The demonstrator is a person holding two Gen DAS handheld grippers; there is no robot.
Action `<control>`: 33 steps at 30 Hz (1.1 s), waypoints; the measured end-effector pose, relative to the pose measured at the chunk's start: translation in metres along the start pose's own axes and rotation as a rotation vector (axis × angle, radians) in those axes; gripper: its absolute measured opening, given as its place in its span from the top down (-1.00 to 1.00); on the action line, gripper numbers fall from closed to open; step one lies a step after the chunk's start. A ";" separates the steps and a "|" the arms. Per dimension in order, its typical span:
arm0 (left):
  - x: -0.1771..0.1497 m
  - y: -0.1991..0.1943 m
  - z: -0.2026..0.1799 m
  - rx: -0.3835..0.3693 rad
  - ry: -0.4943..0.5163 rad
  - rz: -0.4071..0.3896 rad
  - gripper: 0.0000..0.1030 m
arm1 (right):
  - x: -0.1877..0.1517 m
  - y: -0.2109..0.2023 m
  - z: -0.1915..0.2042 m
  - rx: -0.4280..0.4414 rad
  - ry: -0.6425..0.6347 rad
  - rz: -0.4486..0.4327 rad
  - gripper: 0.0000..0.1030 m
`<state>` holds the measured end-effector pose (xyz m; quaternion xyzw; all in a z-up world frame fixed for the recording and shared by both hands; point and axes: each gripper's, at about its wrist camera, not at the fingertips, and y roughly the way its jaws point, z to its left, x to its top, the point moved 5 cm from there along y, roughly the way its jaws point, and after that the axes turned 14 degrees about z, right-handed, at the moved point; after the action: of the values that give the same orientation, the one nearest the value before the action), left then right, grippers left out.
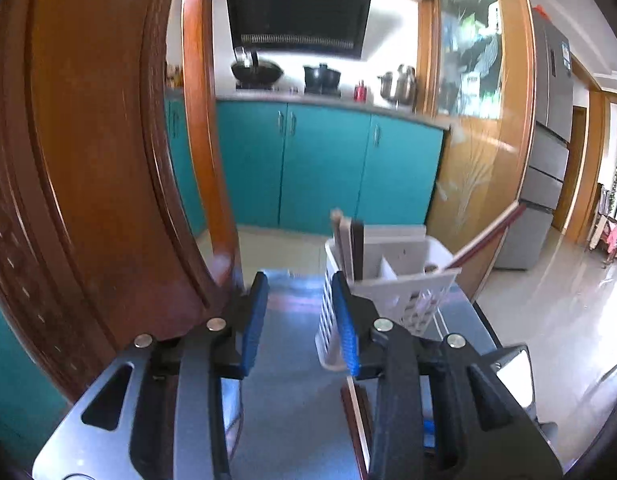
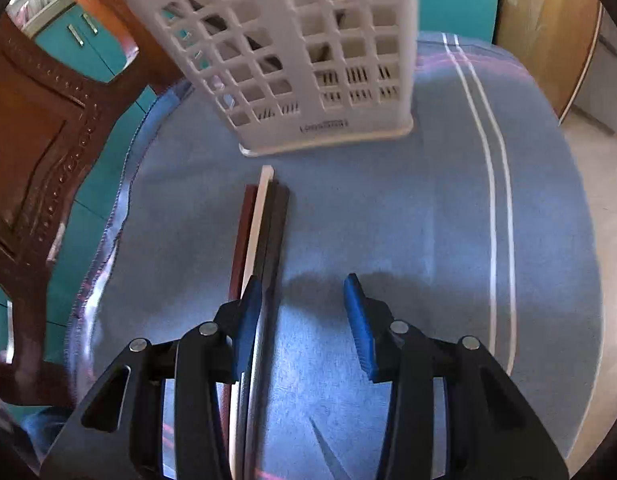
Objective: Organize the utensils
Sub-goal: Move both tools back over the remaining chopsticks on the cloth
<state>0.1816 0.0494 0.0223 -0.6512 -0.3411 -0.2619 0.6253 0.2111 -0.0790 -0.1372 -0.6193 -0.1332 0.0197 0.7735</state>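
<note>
**Both grippers open over the table, sticks beside the basket**

Your left gripper [image 1: 298, 320] hangs above the blue cloth [image 2: 388, 220] with its jaws apart and nothing between them. Its right finger stands just in front of the white basket [image 1: 392, 280], though the blur makes it hard to say whether pad and basket wall touch. The basket stands upright on the table [image 1: 482, 320]. In its near-left compartment a few flat sticks [image 1: 350, 240] stand on end, and one reddish stick [image 1: 488, 236] leans out over the far-right rim.

Your right gripper [image 2: 304, 312] points steeply down at the cloth, jaws released and empty. A bundle of loose sticks [image 2: 264, 220] lies flat on the cloth in front of the basket, one red-brown, one pale, one or two dark, side by side and running toward you. The bundle passes beside and under the right gripper's left finger [image 2: 248, 320], not between the pads. The bundle's far ends stop just short of the basket's base.

A carved wooden chair [image 2: 36, 152] stands at the table's left edge.
</note>
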 end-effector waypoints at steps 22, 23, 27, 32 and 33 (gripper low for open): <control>-0.040 0.065 0.001 -0.007 0.022 0.331 0.15 | -0.003 0.003 0.009 -0.077 -0.072 0.019 0.82; -0.043 0.068 0.000 -0.010 0.027 0.350 0.15 | -0.003 0.000 0.006 -0.063 -0.061 0.020 0.86; -0.061 0.083 -0.008 -0.041 0.050 0.436 0.15 | 0.003 -0.014 -0.013 -0.039 0.017 -0.011 0.88; -0.091 0.107 -0.035 -0.121 0.091 0.567 0.17 | 0.000 -0.017 -0.046 -0.019 0.120 0.018 0.87; -0.097 0.111 -0.039 -0.131 0.097 0.590 0.18 | 0.001 -0.014 -0.050 -0.019 0.130 0.030 0.87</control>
<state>0.2093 0.0009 -0.1195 -0.7477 -0.0893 -0.1211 0.6468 0.2212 -0.1294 -0.1332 -0.6285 -0.0733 -0.0103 0.7743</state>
